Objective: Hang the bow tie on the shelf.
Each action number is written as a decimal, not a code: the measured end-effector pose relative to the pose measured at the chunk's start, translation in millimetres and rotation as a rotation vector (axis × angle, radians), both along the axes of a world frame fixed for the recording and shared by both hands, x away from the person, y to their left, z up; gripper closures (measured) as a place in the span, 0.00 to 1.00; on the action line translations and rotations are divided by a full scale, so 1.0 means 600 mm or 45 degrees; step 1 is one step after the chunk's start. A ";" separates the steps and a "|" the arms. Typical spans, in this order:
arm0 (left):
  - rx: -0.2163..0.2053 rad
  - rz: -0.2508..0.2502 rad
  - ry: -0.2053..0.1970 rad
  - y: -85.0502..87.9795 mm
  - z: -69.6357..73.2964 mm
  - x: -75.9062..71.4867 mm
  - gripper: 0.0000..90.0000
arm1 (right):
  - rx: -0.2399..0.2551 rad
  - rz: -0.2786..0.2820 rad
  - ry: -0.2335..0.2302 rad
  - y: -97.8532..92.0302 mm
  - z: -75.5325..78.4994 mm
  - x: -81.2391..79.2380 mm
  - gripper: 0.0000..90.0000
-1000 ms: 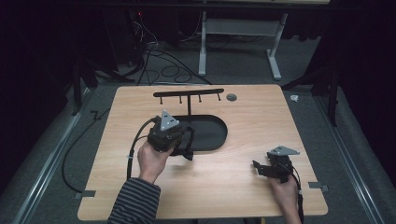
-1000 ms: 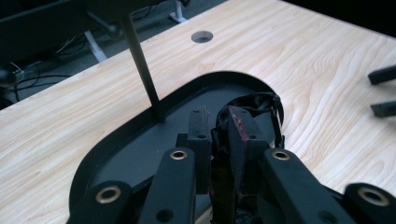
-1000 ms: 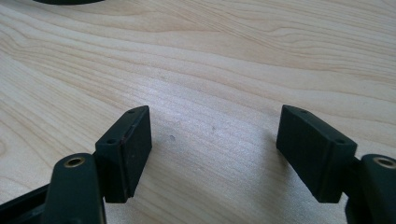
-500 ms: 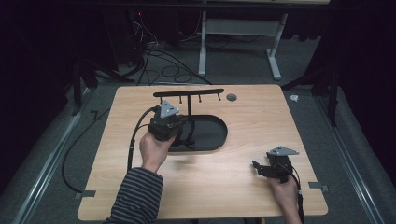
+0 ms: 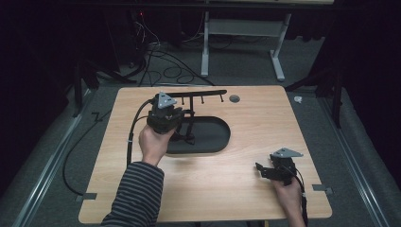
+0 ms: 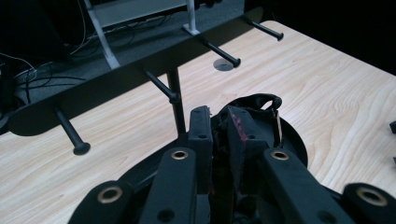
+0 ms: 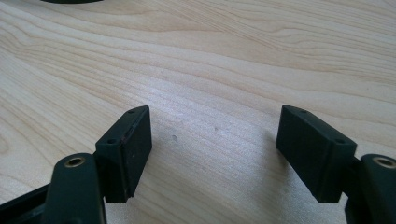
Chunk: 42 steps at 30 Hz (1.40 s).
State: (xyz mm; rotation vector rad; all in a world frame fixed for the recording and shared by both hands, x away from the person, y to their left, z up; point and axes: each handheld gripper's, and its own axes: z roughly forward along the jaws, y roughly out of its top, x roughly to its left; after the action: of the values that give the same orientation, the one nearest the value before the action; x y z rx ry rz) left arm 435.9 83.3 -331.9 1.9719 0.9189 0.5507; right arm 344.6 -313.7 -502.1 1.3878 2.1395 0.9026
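A black rack stands on the table, with a peg bar (image 5: pixel 201 95) on a thin post above an oval base (image 5: pixel 213 137). In the left gripper view the bar (image 6: pixel 140 70) crosses just ahead, its pegs (image 6: pixel 161 86) pointing toward me. My left gripper (image 5: pixel 181 126) hovers over the base beside the post, lifted off the table. Its jaws (image 6: pixel 219 123) are shut on a small black item (image 6: pixel 254 109) with a loop at its top and red marks. My right gripper (image 5: pixel 263 171) rests low near the table's front right, open (image 7: pixel 215 135), with bare wood between its fingers.
The wooden table (image 5: pixel 265 123) has a round grey grommet (image 5: pixel 234 99) behind the rack. Beyond the far edge are cables (image 5: pixel 161 56) and a white desk frame (image 5: pixel 241 52) on dark floor. A cable (image 5: pixel 132 137) trails from my left gripper.
My left hand has moved away from me and upward, carrying the black item closer to the peg bar. The right hand has stayed where it was.
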 end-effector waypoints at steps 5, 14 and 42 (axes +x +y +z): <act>0.025 0.015 0.000 -0.001 0.003 0.011 0.90 | 0.004 0.000 0.001 0.000 0.000 0.000 0.31; 0.052 0.036 -0.013 -0.012 0.009 0.026 0.89 | 0.004 0.001 0.003 -0.001 0.000 0.000 0.31; 0.102 0.190 -0.027 -0.008 0.000 0.086 0.89 | 0.001 0.008 0.001 0.000 0.000 -0.001 0.31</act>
State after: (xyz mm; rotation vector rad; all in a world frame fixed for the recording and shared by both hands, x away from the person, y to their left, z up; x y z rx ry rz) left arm 487.3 78.7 -331.7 1.9749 1.0507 0.7013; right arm 344.2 -313.5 -502.0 1.3825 2.1457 0.9056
